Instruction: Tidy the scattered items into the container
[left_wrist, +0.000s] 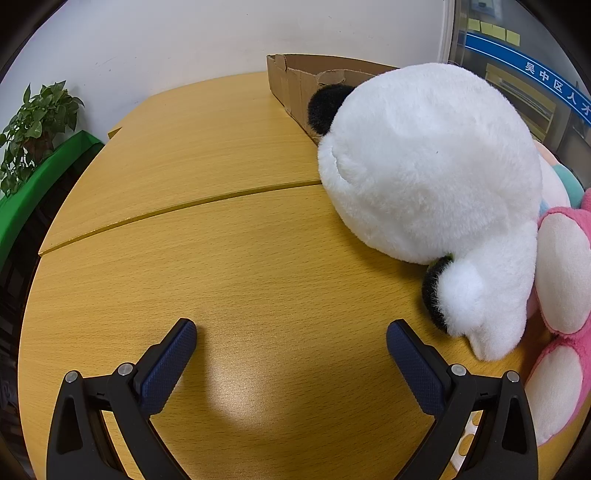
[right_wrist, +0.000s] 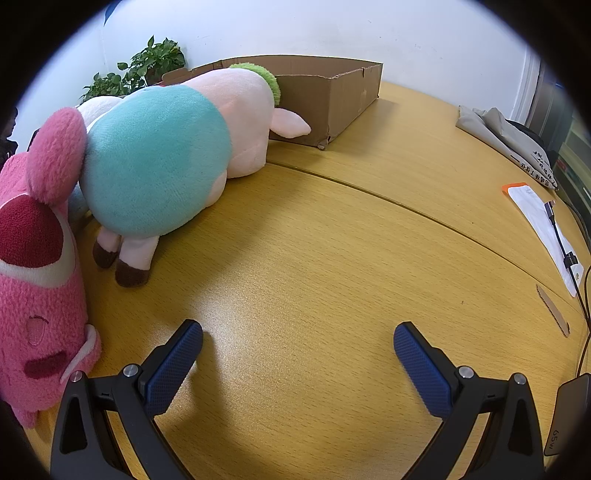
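Plush toys crowd the yellow wood-grain table (right_wrist: 332, 258): white panda (left_wrist: 428, 166) at two o'clock, teal-and-pink pig (right_wrist: 166, 147) at ten, nosing the cardboard box (right_wrist: 332, 92) by the white wall. Left gripper (left_wrist: 291, 339) and right gripper (right_wrist: 298, 341) both gape wide, empty.

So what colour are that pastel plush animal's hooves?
Brown hooves, clearest in the right wrist view.
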